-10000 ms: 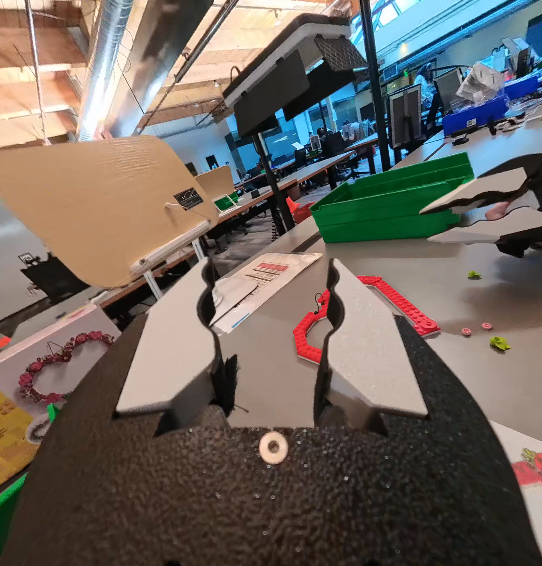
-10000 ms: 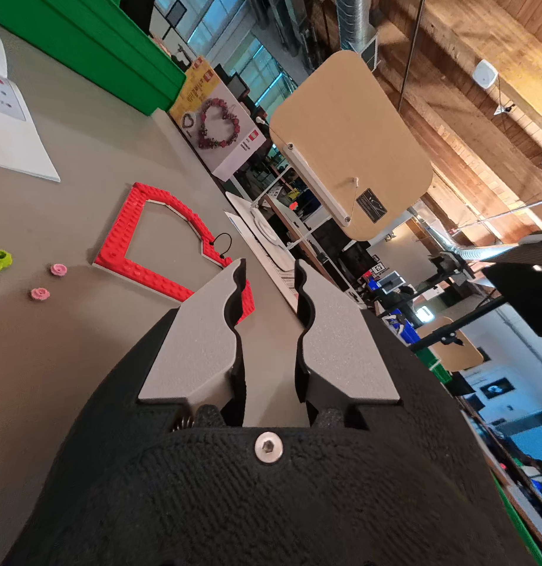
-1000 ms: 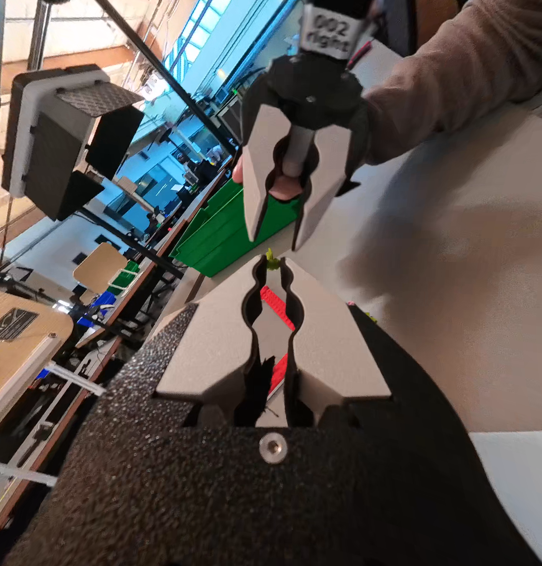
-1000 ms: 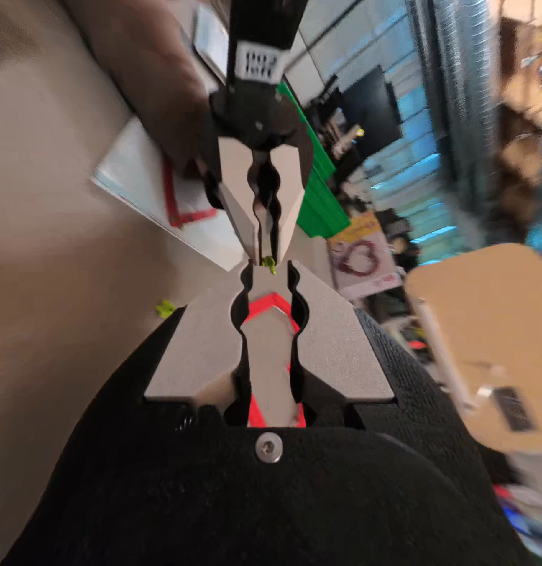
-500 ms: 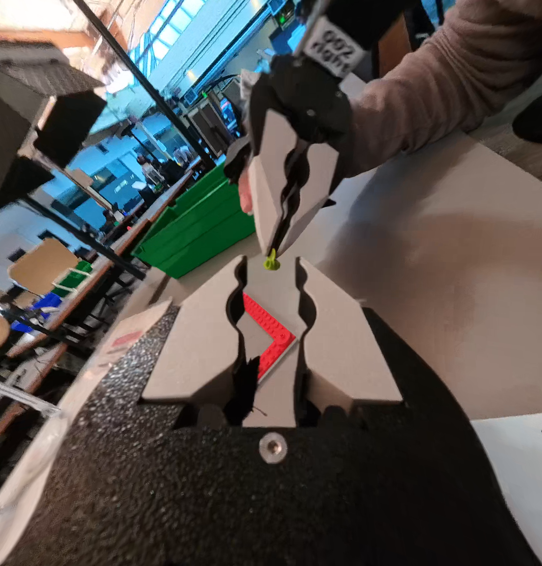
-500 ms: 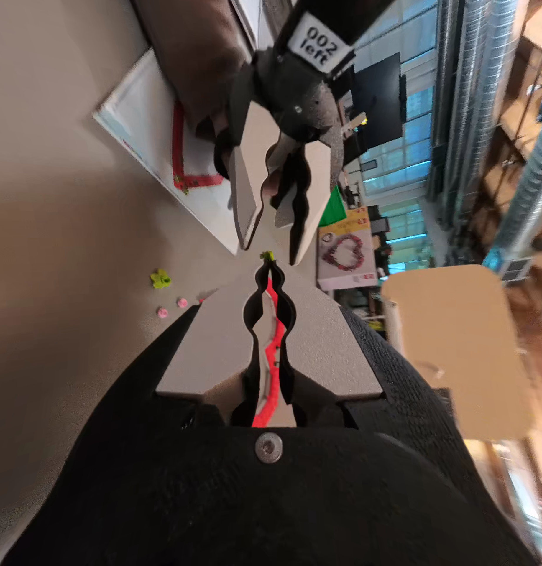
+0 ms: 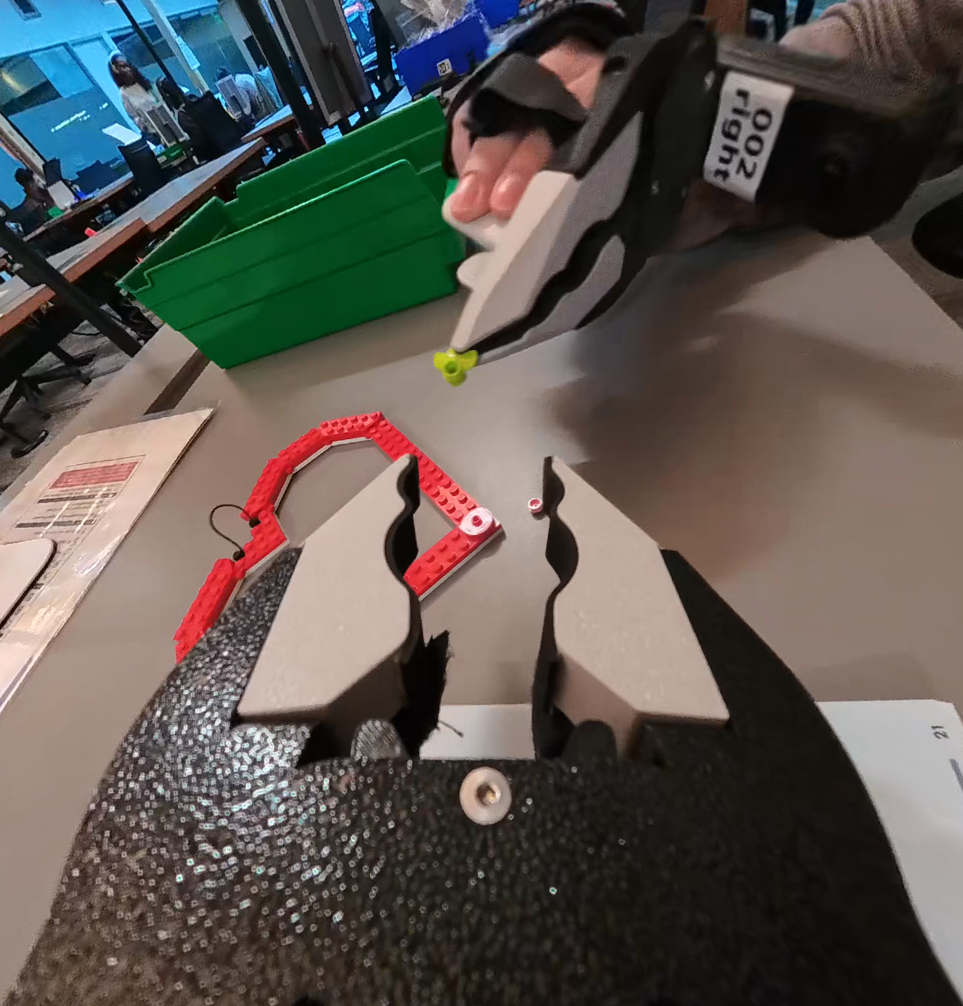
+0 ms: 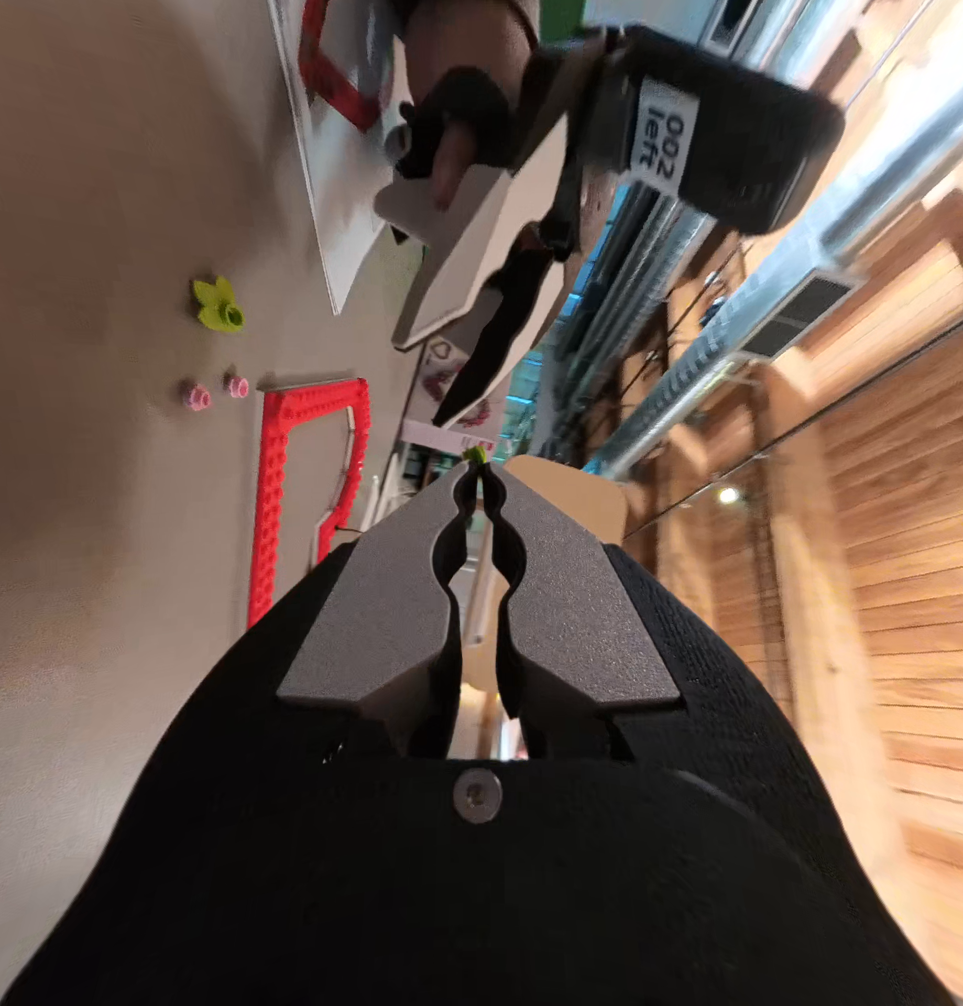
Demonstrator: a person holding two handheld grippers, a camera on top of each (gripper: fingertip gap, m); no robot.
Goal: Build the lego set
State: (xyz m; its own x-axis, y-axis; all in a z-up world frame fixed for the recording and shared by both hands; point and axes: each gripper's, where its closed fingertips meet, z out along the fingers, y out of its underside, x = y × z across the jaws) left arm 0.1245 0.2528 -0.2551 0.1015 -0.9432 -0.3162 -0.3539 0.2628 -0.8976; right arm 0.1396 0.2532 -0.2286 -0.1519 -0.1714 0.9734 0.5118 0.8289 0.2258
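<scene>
My right gripper is shut on a small lime green piece at its fingertips and holds it in the air. In the left wrist view this gripper hangs above the table with the green piece at its tip. My left gripper is open and empty, just above the red heart-shaped lego frame, which lies flat on the table. A pink and white round piece sits on the frame's near corner. In the right wrist view the left gripper is open above the frame.
A loose pink stud lies by the frame. Two pink studs and a second lime green piece lie on the table. Green bins stand behind. A white instruction booklet lies near right, a cardboard sheet left.
The green piece passed from my left gripper to my right one. The right gripper shut on it and drew away; the left gripper opened wide and dropped toward the red frame.
</scene>
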